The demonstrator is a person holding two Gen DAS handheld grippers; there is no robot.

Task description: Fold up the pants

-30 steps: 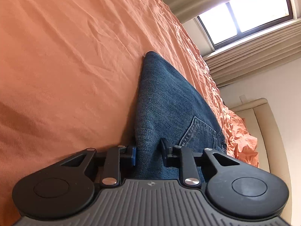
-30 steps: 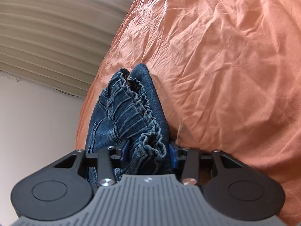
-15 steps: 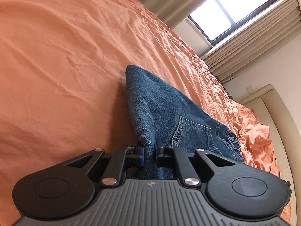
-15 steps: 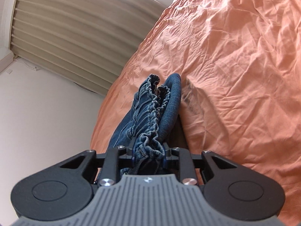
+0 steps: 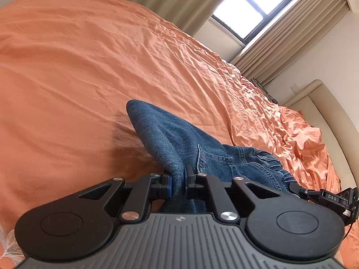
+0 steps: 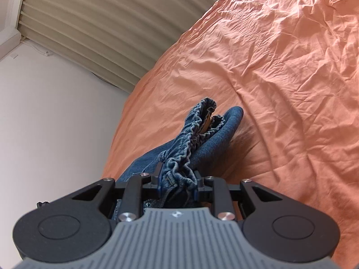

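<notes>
Denim this thick looks heavy and limp rather than stiff, so the jeans should sag between any two holds and are best taken at firm edges — the gathered elastic waistband and a folded side edge. The left gripper is clenched on a rounded fold of the blue fabric beside the back pocket, its jaws nearly touching through the cloth. The right gripper is clamped on the bunched waistband, which fills the gap between its fingers and spills forward past them. From both holds the jeans run out and down onto the wrinkled orange bedsheet, where the far end rests — the stretch between the grips appears raised off the bed. The fabric should not slip easily, though bulky bunching could loosen the right hold
</notes>
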